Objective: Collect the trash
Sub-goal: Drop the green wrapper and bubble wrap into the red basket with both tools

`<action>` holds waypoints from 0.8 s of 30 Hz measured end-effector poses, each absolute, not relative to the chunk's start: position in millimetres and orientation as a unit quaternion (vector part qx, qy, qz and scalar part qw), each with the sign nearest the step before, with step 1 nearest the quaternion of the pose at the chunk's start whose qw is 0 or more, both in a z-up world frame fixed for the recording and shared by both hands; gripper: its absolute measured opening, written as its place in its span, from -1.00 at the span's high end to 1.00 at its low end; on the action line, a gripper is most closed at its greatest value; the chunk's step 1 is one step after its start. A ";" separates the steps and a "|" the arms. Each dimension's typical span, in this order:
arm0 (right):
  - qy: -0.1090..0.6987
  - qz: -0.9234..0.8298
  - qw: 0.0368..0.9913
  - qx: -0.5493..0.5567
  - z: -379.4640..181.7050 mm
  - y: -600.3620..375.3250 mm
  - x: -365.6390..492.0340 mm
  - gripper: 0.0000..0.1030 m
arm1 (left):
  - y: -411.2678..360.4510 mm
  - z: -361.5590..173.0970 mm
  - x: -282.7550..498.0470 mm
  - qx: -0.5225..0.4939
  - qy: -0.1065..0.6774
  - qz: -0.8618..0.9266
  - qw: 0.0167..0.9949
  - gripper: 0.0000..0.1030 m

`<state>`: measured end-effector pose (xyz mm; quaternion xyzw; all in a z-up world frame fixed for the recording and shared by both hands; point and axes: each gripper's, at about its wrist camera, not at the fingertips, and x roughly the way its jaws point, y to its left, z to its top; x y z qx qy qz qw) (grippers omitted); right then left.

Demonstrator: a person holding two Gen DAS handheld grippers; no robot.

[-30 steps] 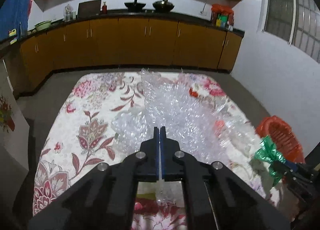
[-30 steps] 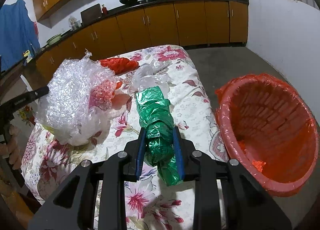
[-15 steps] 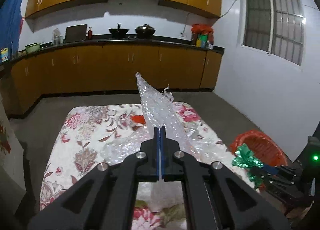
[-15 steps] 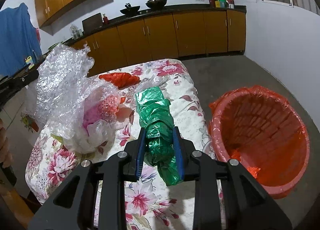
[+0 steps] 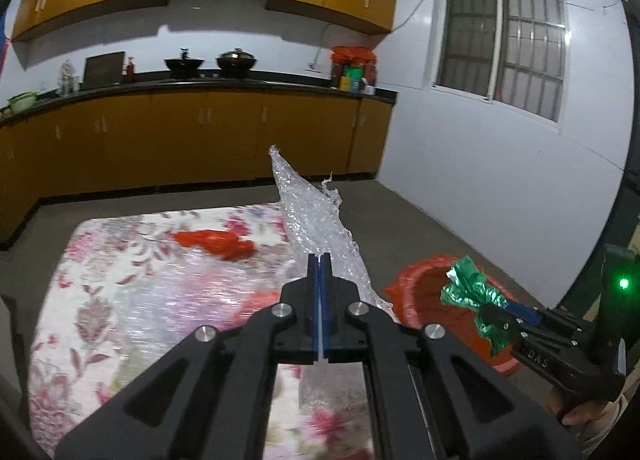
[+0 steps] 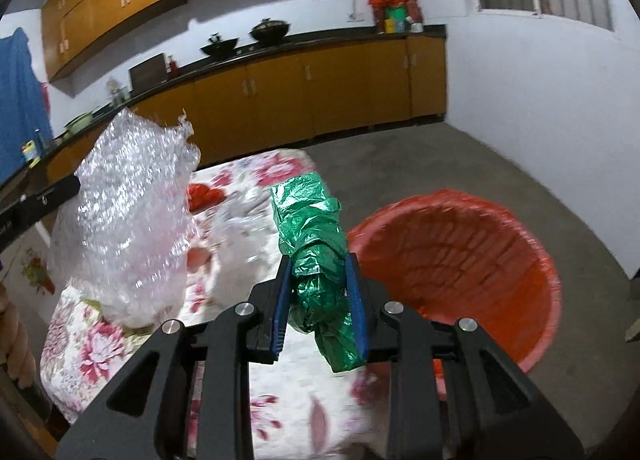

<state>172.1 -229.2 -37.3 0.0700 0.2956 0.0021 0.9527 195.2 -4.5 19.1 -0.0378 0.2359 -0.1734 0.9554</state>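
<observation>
Pinching clear bubble wrap (image 5: 320, 228), left tool (image 5: 320, 260) | right tool (image 6: 318, 280) clamps crumpled (green) bag (image 6: 316, 252)

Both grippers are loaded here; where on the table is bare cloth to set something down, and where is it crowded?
Bare cloth lies left of the red bag, toward the table's left edge. Crowded: the right side, under the bubble wrap and green bag.
</observation>
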 end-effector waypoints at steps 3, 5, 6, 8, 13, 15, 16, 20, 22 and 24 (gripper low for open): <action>0.286 -0.019 0.955 0.071 -30.4 -244.3 166.7 0.47 | -28.4 15.7 197.8 -0.040 0.238 -0.194 0.951 0.95; 0.281 -0.034 0.956 0.075 -26.7 -256.9 163.2 0.47 | -41.5 13.6 199.0 -0.040 0.239 -0.205 0.948 0.95; 0.280 -0.039 0.956 0.076 -26.0 -261.1 162.5 0.47 | -46.2 12.1 199.7 -0.040 0.240 -0.209 0.947 0.95; 0.277 -0.052 0.956 0.081 -24.0 -272.9 160.1 0.47 | -60.5 8.7 202.2 -0.040 0.242 -0.221 0.944 0.95; 0.272 -0.081 0.954 0.096 -23.0 -299.1 156.6 0.47 | -96.4 1.8 205.3 -0.034 0.247 -0.246 0.937 0.95; 0.270 -0.089 0.953 0.100 -23.6 -306.9 156.1 0.47 | -109.1 -0.8 206.8 -0.032 0.249 -0.255 0.934 0.95; 0.270 -0.094 0.953 0.103 -24.3 -311.2 156.0 0.47 | -112.5 -1.9 207.8 -0.031 0.250 -0.258 0.933 0.95; 0.269 -0.104 0.951 0.113 -26.7 -321.6 154.8 0.47 | -129.6 -9.3 212.6 -0.029 0.257 -0.269 0.928 0.95; 0.267 -0.107 0.951 0.117 -27.7 -325.4 155.8 0.47 | -136.0 -13.0 215.5 -0.028 0.261 -0.273 0.926 0.95; 0.267 -0.110 0.950 0.119 -28.7 -325.7 157.8 0.47 | -142.6 -16.2 217.2 -0.027 0.263 -0.276 0.924 0.95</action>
